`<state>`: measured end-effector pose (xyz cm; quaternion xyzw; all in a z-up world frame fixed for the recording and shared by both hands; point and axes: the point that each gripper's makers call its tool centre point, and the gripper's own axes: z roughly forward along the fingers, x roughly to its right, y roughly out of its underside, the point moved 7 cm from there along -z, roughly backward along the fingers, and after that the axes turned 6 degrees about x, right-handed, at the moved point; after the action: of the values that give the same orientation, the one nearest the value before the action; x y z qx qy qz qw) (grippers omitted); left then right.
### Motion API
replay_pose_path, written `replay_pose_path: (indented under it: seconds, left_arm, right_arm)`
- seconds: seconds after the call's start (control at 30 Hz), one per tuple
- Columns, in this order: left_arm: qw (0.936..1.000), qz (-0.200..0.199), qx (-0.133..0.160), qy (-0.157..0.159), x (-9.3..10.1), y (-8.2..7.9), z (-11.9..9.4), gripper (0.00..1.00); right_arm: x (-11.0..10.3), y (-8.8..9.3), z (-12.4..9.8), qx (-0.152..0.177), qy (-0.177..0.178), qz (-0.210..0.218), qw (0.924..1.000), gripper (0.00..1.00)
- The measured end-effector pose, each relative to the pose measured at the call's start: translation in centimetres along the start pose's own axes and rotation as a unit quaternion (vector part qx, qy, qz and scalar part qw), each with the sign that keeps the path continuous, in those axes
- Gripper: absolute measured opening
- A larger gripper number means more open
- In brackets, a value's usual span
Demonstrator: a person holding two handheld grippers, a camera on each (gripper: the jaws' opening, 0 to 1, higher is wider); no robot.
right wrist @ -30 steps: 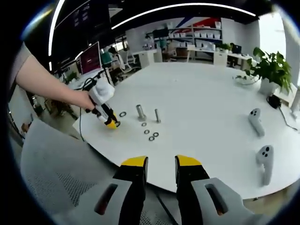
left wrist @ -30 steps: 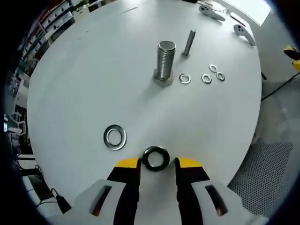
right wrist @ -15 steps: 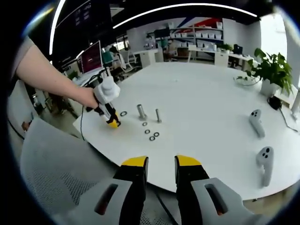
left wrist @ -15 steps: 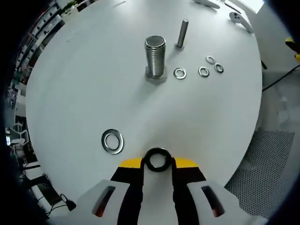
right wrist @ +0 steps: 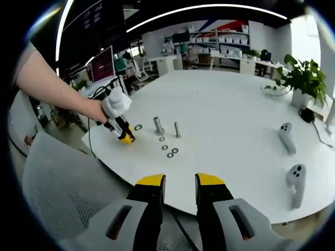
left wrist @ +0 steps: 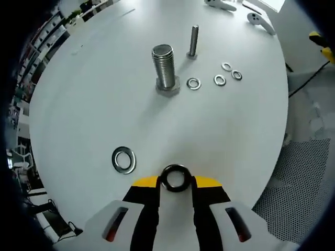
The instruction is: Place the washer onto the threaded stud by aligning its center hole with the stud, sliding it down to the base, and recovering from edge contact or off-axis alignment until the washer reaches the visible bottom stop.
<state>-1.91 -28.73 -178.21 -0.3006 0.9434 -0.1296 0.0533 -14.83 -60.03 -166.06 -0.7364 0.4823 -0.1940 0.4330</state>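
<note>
The big white table [left wrist: 94, 94] spreads across your left gripper view. Your left gripper [left wrist: 176, 182] at the bottom middle has its yellow-tipped fingers [left wrist: 144, 182] squeezed on a dark ring [left wrist: 175, 178]. A shiny washer [left wrist: 123, 159] lies flat to the lower left of the middle. The thick bolt [left wrist: 165, 67] stands up top in the middle. A thin bolt [left wrist: 193, 41] stands just right of it, with four small washers [left wrist: 220, 79] near. In your right gripper view, your right gripper [right wrist: 179, 184] at the bottom middle holds nothing, its fingers a little apart.
</note>
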Motion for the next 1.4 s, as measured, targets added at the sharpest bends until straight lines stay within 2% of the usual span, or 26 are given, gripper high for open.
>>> replay_pose_path:
  seconds: [0.37,0.4,0.43,0.5,0.53,0.6,0.73,0.97,1.13,1.4]
  left_arm:
    - [0.9995,-0.026,-0.018,-0.008,0.0,-0.3,0.0,0.2]
    - [0.9992,-0.037,-0.014,-0.01,0.0,-0.3,0.0,0.2]
    - [0.9976,-0.068,0.0,-0.014,-0.1,-0.3,0.1,0.2]
    - [0.9916,-0.123,0.034,-0.026,-0.2,0.0,0.1,0.2]
    - [0.9872,-0.145,0.06,-0.031,-0.2,0.3,0.0,0.2]
    - [0.991,-0.108,0.072,-0.032,0.1,0.7,-0.2,0.2]
    - [0.996,-0.072,0.05,-0.018,0.4,0.5,-0.1,0.2]
    - [0.9949,-0.091,0.044,-0.008,0.0,0.4,0.0,0.19]
    - [0.9972,-0.068,0.032,0.002,0.6,0.2,-0.3,0.19]
    - [0.9982,-0.041,0.043,0.006,0.7,-1.2,-0.7,0.19]
  right_arm:
    - [0.1,0.1,0.0,-0.002,0.005,0.001,1.0,0.25]
    - [0.1,0.1,0.0,-0.002,0.004,0.001,1.0,0.25]
    - [0.1,0.1,0.0,-0.002,0.005,0.001,1.0,0.25]
    - [0.2,0.1,-0.1,0.0,0.006,0.001,1.0,0.25]
    - [0.2,0.1,-0.1,0.001,0.006,0.002,1.0,0.25]
    - [0.2,0.1,-0.1,0.002,0.007,0.004,1.0,0.25]
    - [0.2,0.1,-0.1,-0.001,0.006,0.001,1.0,0.25]
    - [0.1,0.2,-0.1,-0.002,0.006,0.001,1.0,0.25]
    - [0.1,0.1,-0.1,-0.002,0.005,0.0,1.0,0.25]
    - [0.1,0.0,-0.1,0.001,0.004,0.002,1.0,0.25]
